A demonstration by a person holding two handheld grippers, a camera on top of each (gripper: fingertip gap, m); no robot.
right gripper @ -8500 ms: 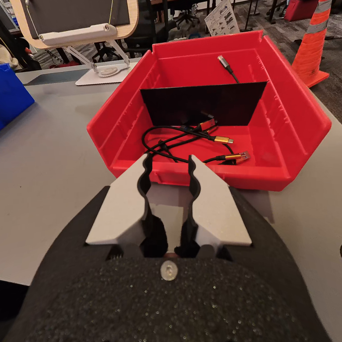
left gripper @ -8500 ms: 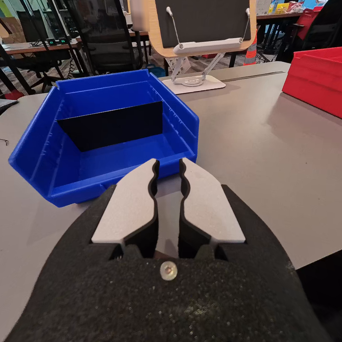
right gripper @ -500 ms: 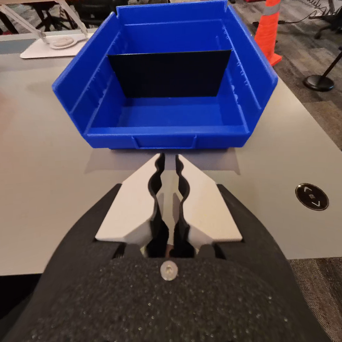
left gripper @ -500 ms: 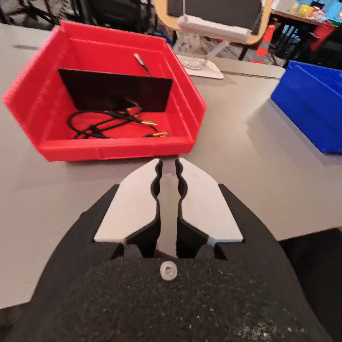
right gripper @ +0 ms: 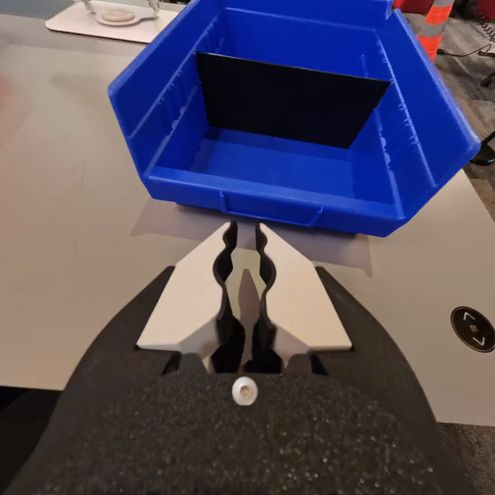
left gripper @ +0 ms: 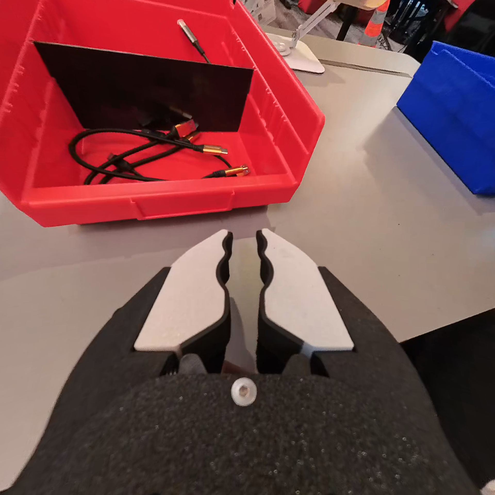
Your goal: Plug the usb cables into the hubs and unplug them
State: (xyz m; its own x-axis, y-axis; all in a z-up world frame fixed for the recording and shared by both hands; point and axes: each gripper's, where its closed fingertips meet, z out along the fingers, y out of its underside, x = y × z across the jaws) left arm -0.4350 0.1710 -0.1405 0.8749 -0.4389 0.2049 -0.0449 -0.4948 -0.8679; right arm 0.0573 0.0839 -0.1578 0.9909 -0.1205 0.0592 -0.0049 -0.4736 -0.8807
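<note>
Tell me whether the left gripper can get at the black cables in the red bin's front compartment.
Probably yes: the left gripper faces the red bin, whose top is open above the cables; only the low front wall intervenes.

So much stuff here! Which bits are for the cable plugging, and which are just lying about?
For the job:
- black cables in the red bin
- left gripper
- right gripper

Lying about:
- blue bin, near half bare
- orange cone
- white stand base
- round button panel

No hub visible.

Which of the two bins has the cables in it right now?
The red bin, in front of the left tongs. Black cables with gold plugs lie in its front compartment. The blue bin shows only its black divider.
</note>
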